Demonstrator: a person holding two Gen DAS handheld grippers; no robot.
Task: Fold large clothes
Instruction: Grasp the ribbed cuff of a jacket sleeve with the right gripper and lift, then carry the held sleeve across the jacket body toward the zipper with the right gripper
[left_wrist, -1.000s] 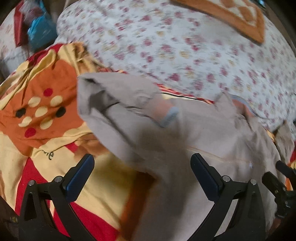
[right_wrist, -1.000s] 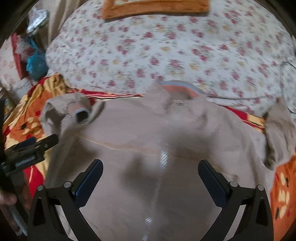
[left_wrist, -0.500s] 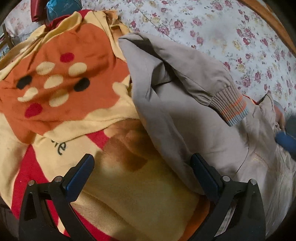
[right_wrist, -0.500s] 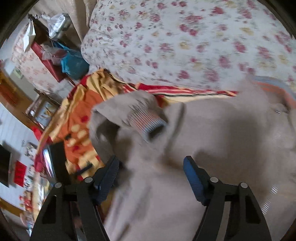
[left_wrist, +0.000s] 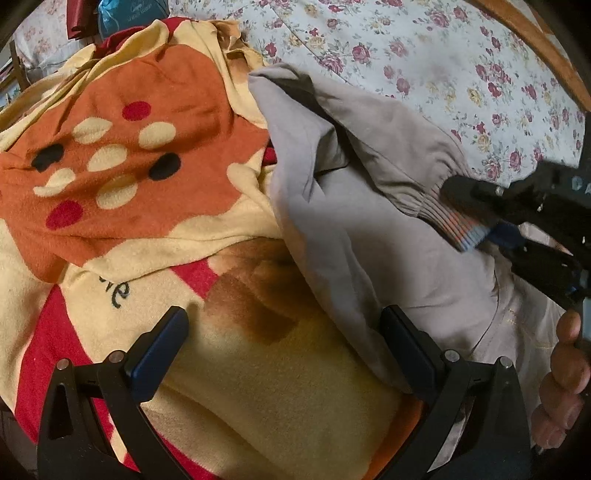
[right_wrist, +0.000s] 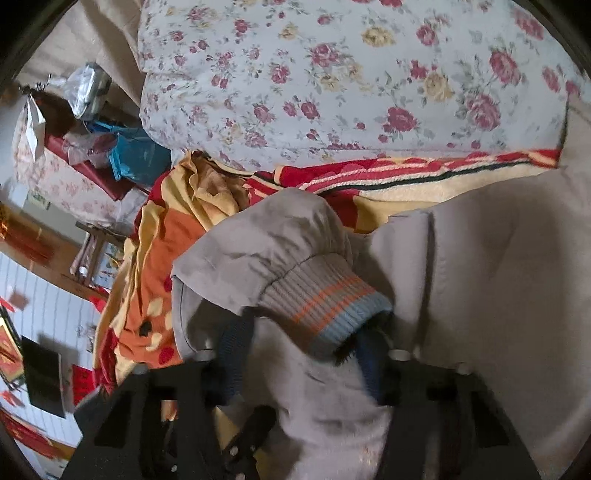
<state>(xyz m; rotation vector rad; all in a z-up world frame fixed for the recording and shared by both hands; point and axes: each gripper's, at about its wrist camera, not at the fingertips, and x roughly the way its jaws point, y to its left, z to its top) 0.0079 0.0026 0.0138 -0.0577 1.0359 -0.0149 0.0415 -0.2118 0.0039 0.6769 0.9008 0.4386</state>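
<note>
I'm on the sleeve fold: the beige jacket lies on the cartoon blanket on the bed, its sleeve bunched at twelve o'clock of my right tongs. Those jaws have just been closing, now narrow around the striped cuff, though I can't tell if the pads bite yet. Left tongs gape wide, empty, one finger on the jacket's edge. Next, I reckon: secure the cuff, carry it across the body.

A floral quilt lies beyond the spotted orange-and-yellow blanket — blue bag off left.
</note>
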